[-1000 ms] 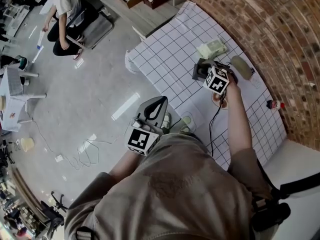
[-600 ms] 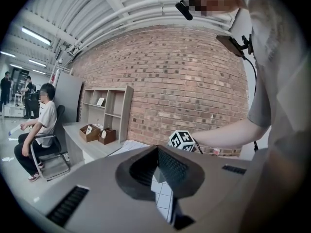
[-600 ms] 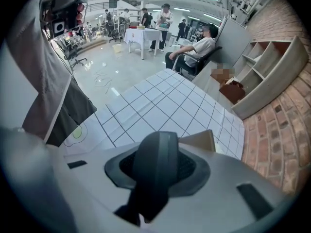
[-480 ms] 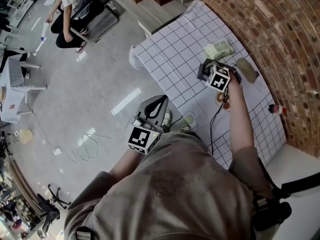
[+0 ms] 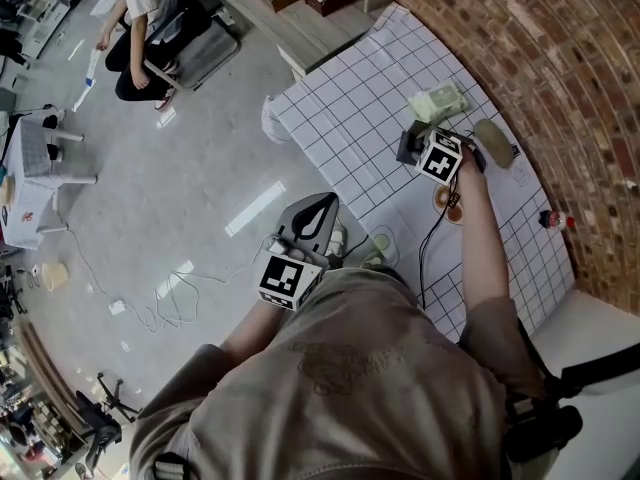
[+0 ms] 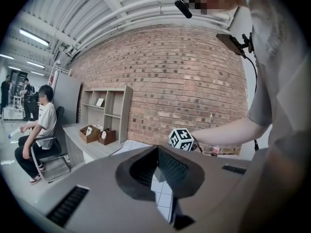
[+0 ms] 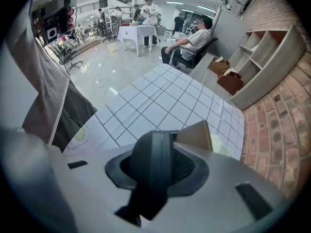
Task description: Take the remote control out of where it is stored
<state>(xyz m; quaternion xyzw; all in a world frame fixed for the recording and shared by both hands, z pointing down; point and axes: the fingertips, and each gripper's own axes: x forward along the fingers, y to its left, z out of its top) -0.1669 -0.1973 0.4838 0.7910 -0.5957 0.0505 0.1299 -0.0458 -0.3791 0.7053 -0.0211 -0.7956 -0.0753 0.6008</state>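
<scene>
While standing at the gridded worktop (image 5: 340,118), holding left gripper (image 5: 325,206) off its near edge, jaws pressed together on nothing. Pointing right gripper (image 7: 158,152) down over dark holder (image 5: 406,148) near brick wall (image 5: 560,78), jaws just closed, pinching black remote control (image 7: 148,178) end-on. Cannot tell whether seated in holder or clear.
</scene>
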